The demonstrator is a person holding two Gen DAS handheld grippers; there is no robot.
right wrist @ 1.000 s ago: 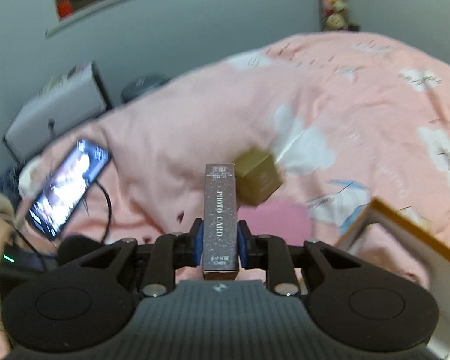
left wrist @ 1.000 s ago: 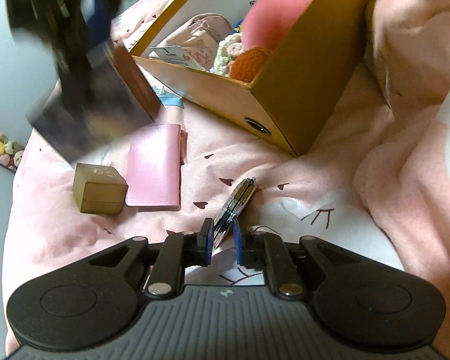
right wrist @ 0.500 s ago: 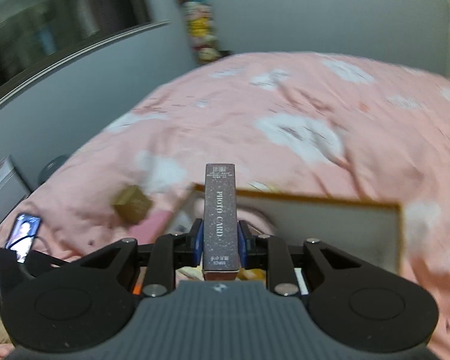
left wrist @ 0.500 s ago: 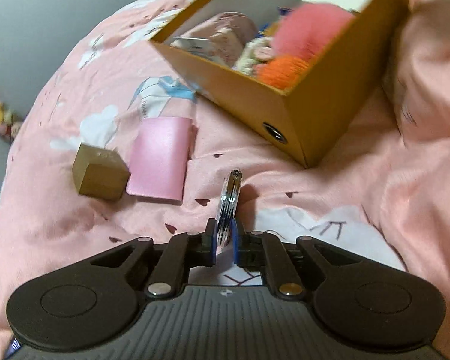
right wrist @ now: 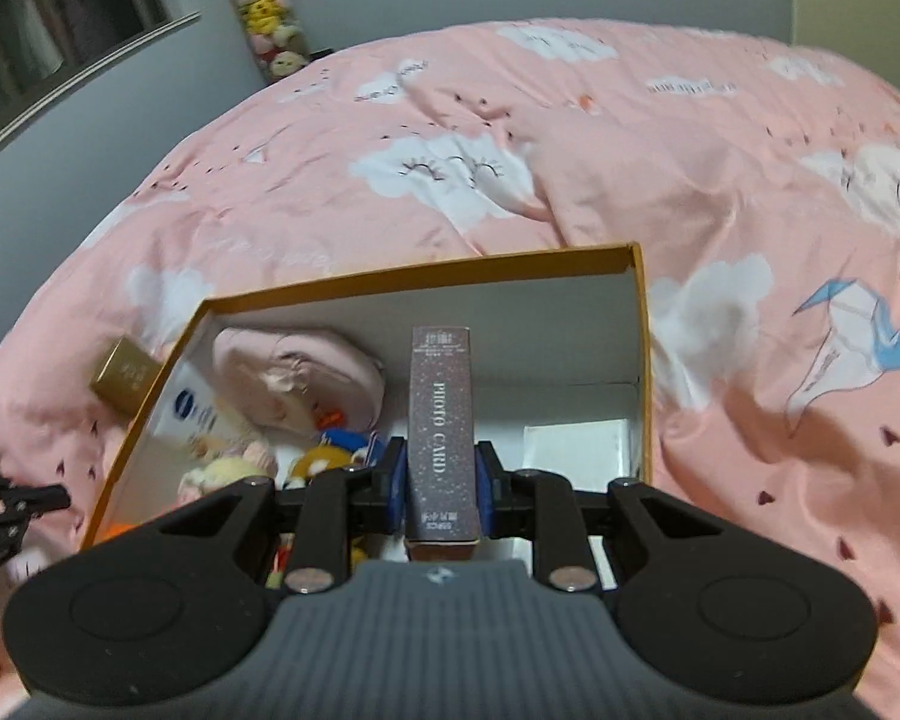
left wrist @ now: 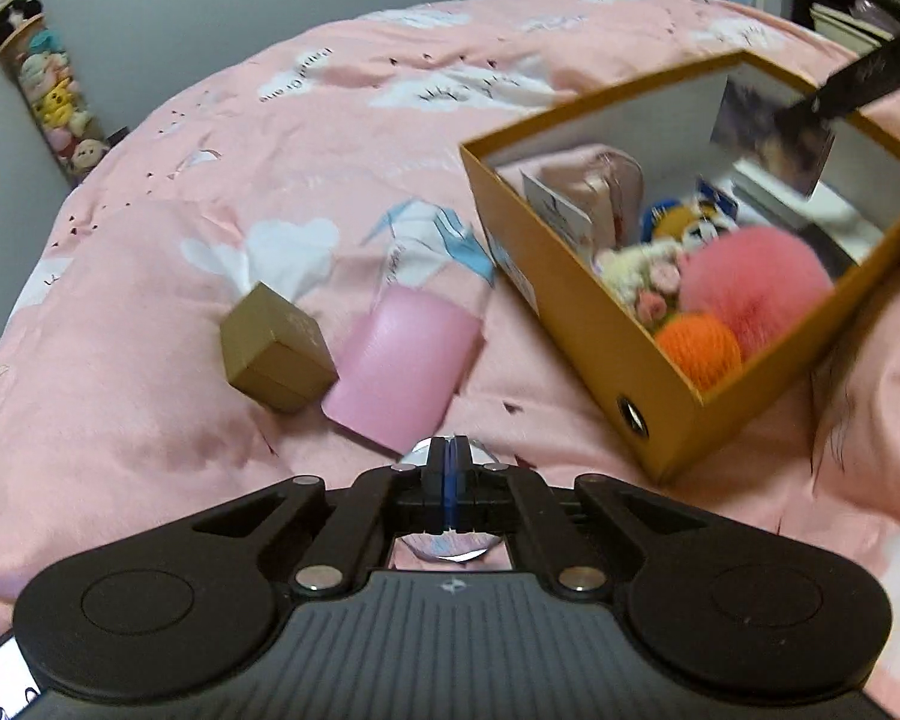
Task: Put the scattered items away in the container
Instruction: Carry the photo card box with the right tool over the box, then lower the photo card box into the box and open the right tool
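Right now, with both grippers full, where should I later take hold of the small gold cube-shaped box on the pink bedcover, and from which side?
Probably from above. The small gold box sits tilted on the soft pink bedcover, with its top and two side walls showing. Close on two opposite side walls, away from the flat pink pouch lying against its near corner.

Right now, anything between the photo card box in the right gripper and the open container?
Nothing visible. The photo card box, clamped in the right gripper, hangs above the container; bare white floor lies below it, right of the plush toys.

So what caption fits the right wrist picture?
Right gripper holding a photo card box over the open cardboard box.
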